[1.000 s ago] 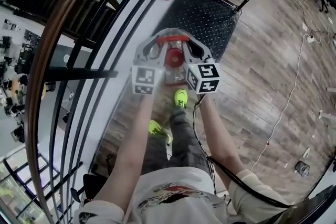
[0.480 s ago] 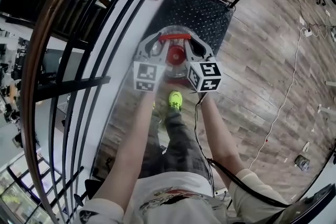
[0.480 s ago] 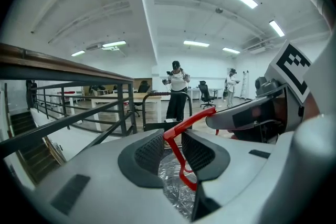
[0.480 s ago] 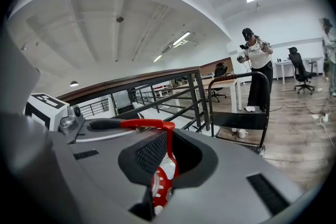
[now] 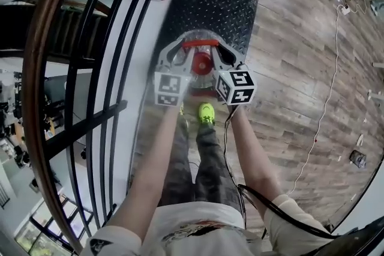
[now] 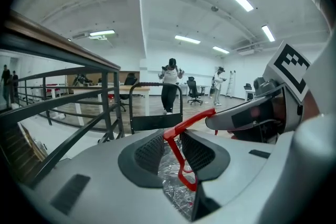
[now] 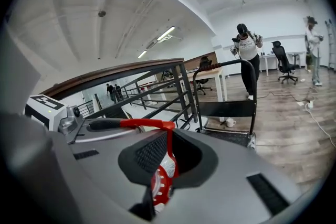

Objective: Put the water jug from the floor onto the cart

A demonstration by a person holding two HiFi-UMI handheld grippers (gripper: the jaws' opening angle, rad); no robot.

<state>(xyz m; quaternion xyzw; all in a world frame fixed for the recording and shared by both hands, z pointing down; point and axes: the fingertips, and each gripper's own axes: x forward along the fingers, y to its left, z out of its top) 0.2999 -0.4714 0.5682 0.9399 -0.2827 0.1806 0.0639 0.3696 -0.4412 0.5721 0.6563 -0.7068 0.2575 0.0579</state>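
A person in a white T-shirt (image 5: 198,213) with a red and dark print, camouflage trousers (image 5: 204,168) and neon yellow-green shoes (image 5: 206,112). The left gripper (image 6: 172,152) and right gripper (image 7: 167,157) have smooth grey moulded shells, and their jaws are lined with black, finely meshed pads (image 6: 149,149). Each gripper carries a white cube printed with black square markers (image 5: 235,87), the left one (image 5: 168,90) showing a different pattern. A black cable (image 5: 264,204) loops beside the short white right sleeve (image 5: 291,213).
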